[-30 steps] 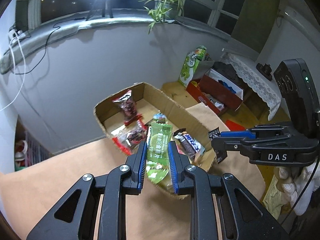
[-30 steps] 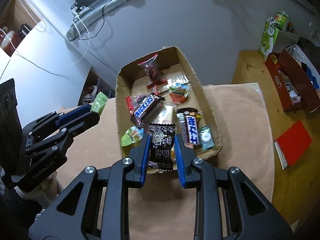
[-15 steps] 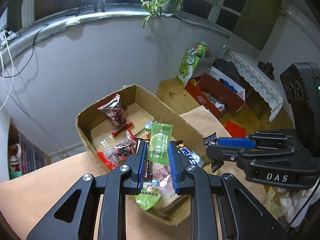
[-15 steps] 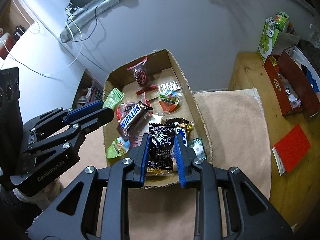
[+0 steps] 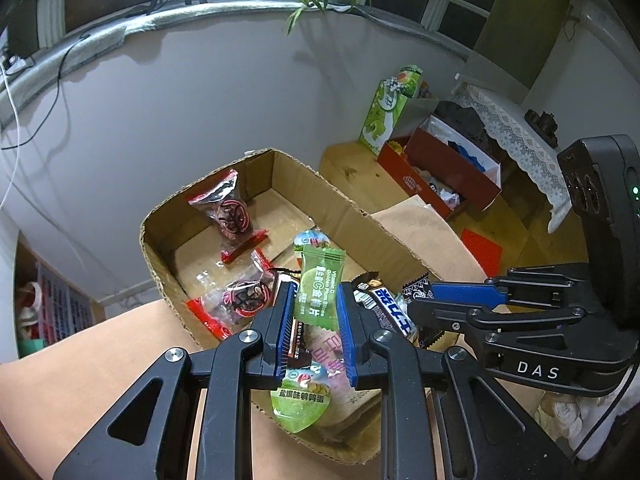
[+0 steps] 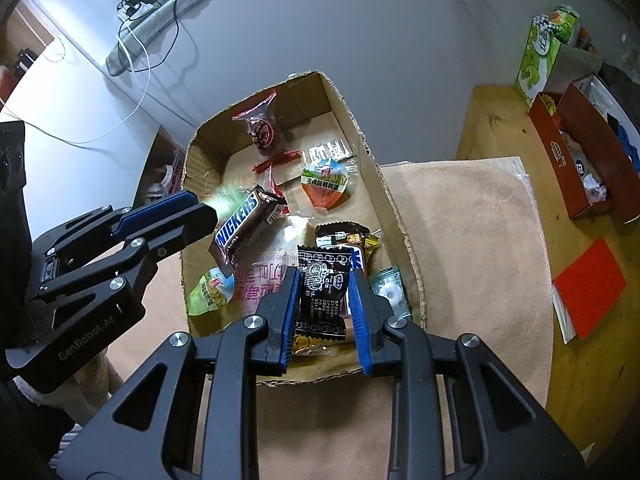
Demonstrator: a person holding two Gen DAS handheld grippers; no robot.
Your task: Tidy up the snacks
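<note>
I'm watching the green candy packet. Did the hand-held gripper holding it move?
Yes. The left hand-held gripper carried the green candy packet forward over the cardboard box, whose near edge now lies beneath its fingers.

One cardboard box sat on the table, and two grippers were in view, the left gripper and the right gripper, each with one packet between its pads: a green packet and a black packet. Inside the box lay one Snickers bar, two red-ended clear packets, one orange round-topped pouch and one green round-topped pouch. Beyond the table stood one tall green carton, one red box and one red notebook.
</note>
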